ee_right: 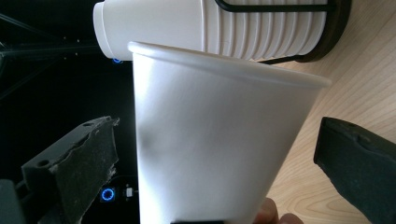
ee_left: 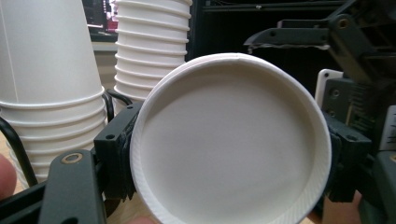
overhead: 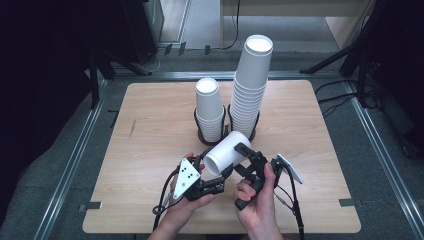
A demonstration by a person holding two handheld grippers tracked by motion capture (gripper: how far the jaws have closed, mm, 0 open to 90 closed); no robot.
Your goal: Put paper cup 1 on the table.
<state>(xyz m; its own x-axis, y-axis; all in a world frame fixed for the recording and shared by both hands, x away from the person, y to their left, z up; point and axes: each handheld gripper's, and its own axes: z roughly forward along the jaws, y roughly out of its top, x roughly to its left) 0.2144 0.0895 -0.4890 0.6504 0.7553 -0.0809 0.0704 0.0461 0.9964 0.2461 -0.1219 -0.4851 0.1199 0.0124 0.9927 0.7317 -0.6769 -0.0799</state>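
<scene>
A person sits at a light wooden surface (overhead: 150,150) holding a two-finger gripper in each hand. The left gripper (overhead: 212,176) is clenched on a white paper cup (overhead: 226,152), which lies tipped on its side in the air just above the surface, near the person. In the left gripper view the cup (ee_left: 231,140) faces the camera with its round base, and a black pad presses on each side of it.

The right gripper (overhead: 245,159) reaches over the same cup from the person's right. In the right gripper view its fingers (ee_right: 84,163) stand released and wide, one on either side of the cup wall (ee_right: 205,140), with clear gaps to the paper.

Behind the cup stand two stacks of upturned white paper cups in black wire holders: a short stack (overhead: 209,107) and, to its right, a tall stack (overhead: 251,85).

The cup looks very light, thin-walled and easy to crush, and its smooth paper may slip. The safest hold is probably near the stiffer base ring or the rolled rim, with a gentle squeeze across the width. It may be more than one cup nested together, but the views are too close to tell.
</scene>
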